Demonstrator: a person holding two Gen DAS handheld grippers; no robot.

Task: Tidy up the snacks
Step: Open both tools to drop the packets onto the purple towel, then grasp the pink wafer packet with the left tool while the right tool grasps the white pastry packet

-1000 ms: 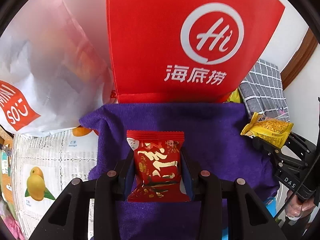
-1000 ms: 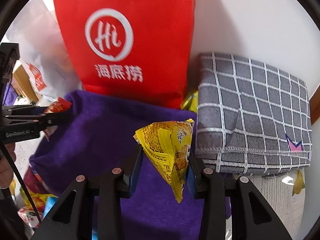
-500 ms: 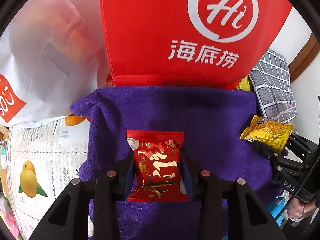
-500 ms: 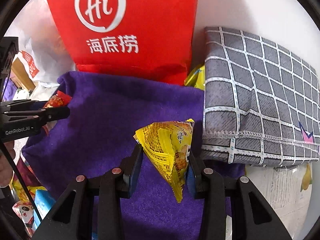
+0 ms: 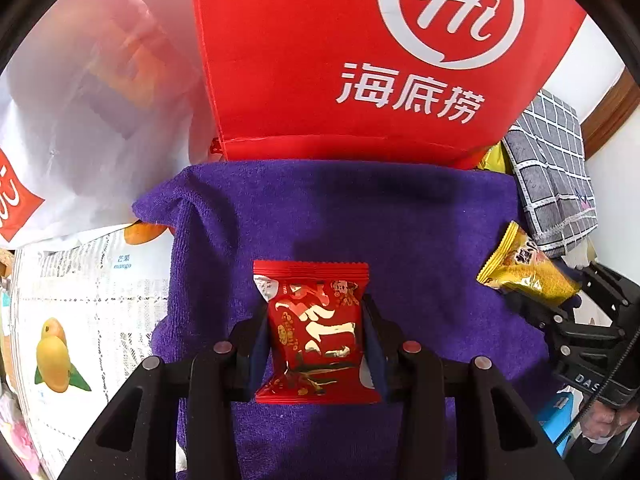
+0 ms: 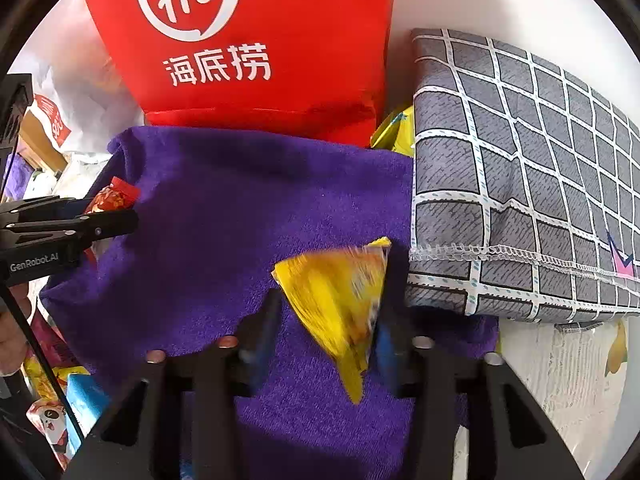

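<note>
My left gripper (image 5: 314,320) is shut on a red snack packet (image 5: 314,330) with gold print, held above the purple towel (image 5: 360,220). My right gripper (image 6: 328,316) holds a yellow snack packet (image 6: 340,300); the packet is blurred and tilted, and the jaws stand a little wider than the packet, so the grip is unclear. From the left wrist view the right gripper (image 5: 532,300) shows at the right edge with the yellow packet (image 5: 524,272). From the right wrist view the left gripper (image 6: 120,216) shows at the left with the red packet (image 6: 114,198).
A tall red bag (image 5: 380,52) with white "Hi" logo stands behind the towel. A grey checked cloth (image 6: 520,184) lies to the right. A white plastic bag (image 5: 80,120) stands at the left. A mango-print sheet (image 5: 72,320) covers the table. More snack packets (image 6: 60,408) lie lower left.
Both grippers have moved lower and closer over the purple towel. The yellow packet in the right gripper has become blurred and has shifted, with the right jaws slightly wider.
</note>
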